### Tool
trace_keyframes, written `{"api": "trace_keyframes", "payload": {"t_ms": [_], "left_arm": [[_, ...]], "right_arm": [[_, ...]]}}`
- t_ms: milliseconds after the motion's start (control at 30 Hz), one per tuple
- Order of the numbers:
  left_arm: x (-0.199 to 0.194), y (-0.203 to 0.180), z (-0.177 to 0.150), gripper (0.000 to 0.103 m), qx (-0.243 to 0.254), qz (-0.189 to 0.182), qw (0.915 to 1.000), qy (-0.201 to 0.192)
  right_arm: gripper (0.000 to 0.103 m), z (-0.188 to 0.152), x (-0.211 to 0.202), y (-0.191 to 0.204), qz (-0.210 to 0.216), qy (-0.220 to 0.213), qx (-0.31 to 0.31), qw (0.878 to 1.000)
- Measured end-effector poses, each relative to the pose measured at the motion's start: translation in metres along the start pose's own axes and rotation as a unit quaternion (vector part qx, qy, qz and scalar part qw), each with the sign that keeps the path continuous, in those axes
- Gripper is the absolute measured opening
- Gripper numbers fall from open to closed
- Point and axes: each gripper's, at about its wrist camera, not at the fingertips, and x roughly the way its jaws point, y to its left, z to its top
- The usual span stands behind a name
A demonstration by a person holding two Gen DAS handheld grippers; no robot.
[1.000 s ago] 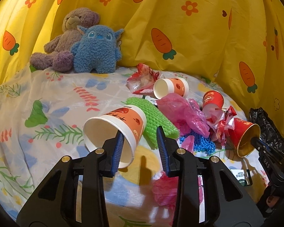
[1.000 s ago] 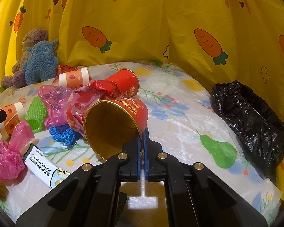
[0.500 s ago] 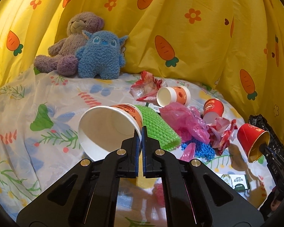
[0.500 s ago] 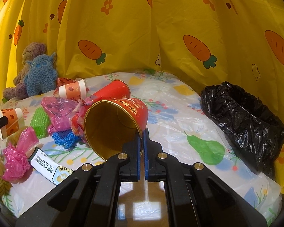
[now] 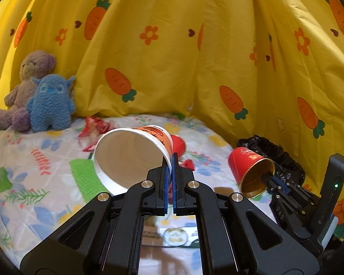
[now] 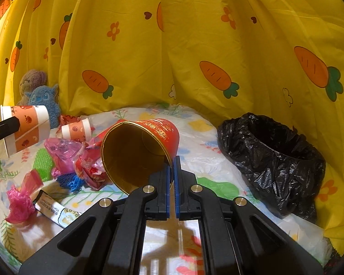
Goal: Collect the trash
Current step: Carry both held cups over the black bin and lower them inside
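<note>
the left tongs are pinching the rim of a white paper cup with orange printed bands, held tipped on its side in the air with its open mouth toward the camera, above a bed covered by a white sheet printed with flowers and leaves. the right tongs are pinching the rim of a red paper cup with a gold inside, also tipped mouth-first toward the camera. a crumpled black plastic trash bag sits open near the right edge of the bed, just beside the red cup in the left wrist view. toward the left side of the bed lies a heap of litter: a second small white and orange paper cup on its side, a crumpled pink plastic bag, a green mesh sponge, blue netting and a flat white printed packet. a purple teddy bear and a blue plush monster sit at the far left corner against a yellow curtain printed with carrots.
</note>
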Motion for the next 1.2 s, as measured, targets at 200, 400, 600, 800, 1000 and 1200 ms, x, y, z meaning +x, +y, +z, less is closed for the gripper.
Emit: {"api": "trace_keyframes", "payload": {"t_ms": [200, 400, 600, 800, 1000, 1200], "left_arm": [[0.036, -0.073, 0.023, 0.002, 0.033, -0.084, 0.9958, -0.014], [0.091, -0.147, 0.042, 0.002, 0.059, -0.160, 0.9853, -0.014], [0.152, -0.206, 0.044, 0.002, 0.086, -0.207, 0.9746, -0.002], [0.198, -0.241, 0.036, 0.002, 0.098, -0.248, 0.9635, 0.024], [0.229, -0.250, 0.032, 0.002, 0.083, -0.283, 0.9547, 0.044], [0.244, -0.258, 0.027, 0.002, 0.085, -0.299, 0.9485, 0.063]], "right_arm": [[0.004, 0.019, -0.003, -0.049, -0.088, -0.032, 0.013, 0.995], [0.004, 0.030, 0.015, -0.101, -0.170, -0.041, 0.029, 0.984], [0.004, 0.034, 0.038, -0.138, -0.228, -0.038, 0.039, 0.972], [0.004, 0.035, 0.053, -0.165, -0.253, -0.036, 0.046, 0.966], [0.004, 0.031, 0.063, -0.176, -0.266, -0.028, 0.046, 0.963], [0.004, 0.029, 0.074, -0.181, -0.269, -0.021, 0.049, 0.962]]}}
